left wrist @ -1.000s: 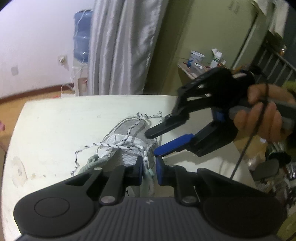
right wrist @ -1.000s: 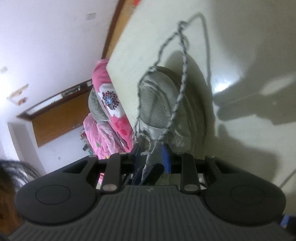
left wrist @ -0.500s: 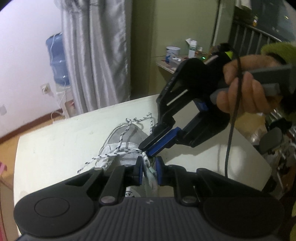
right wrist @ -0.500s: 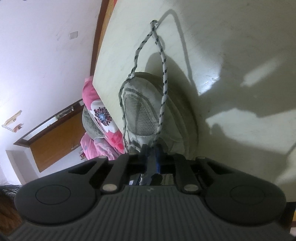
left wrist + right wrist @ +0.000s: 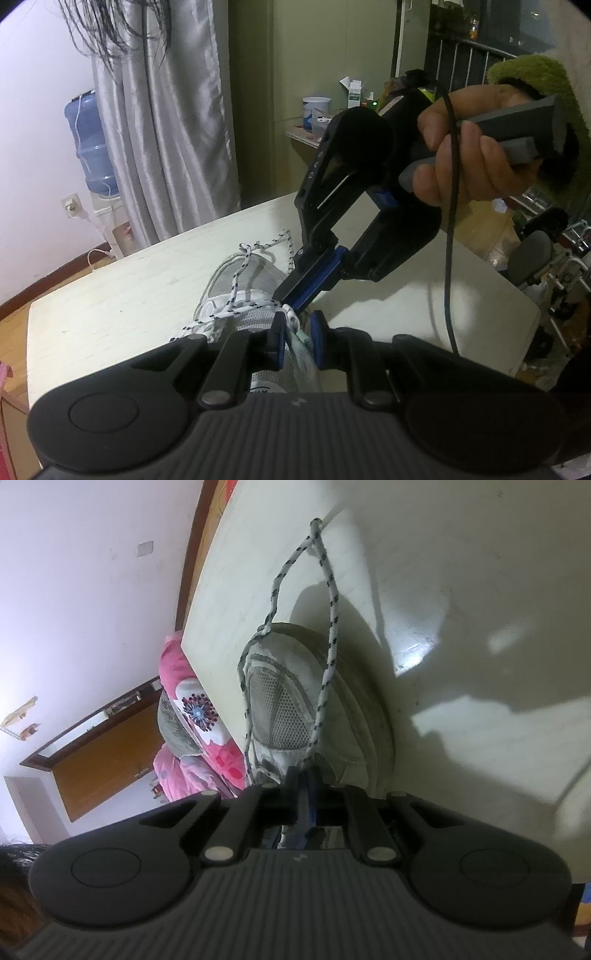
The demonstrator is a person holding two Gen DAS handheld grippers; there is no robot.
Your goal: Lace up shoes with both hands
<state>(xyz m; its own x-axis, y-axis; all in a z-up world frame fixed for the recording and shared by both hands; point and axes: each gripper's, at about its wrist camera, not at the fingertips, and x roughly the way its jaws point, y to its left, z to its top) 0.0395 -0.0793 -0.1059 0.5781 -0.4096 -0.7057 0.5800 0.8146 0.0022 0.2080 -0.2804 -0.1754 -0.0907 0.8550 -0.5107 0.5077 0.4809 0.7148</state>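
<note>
One shoe (image 5: 255, 295) on table (image 5: 110, 295), curtain (image 5: 177, 147), water bottle (image 5: 92, 147) behind.

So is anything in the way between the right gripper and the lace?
No, nothing visible. The right gripper is already shut on the lace at the shoe, right beside the left gripper, which pinches the shoe's edge.

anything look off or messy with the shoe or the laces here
Nothing damaged or spilled. The only untidy part is the speckled lace: it trails loose over the toe of the white sneaker and onto the table, its strands meeting at a small knot beyond the toe.
</note>
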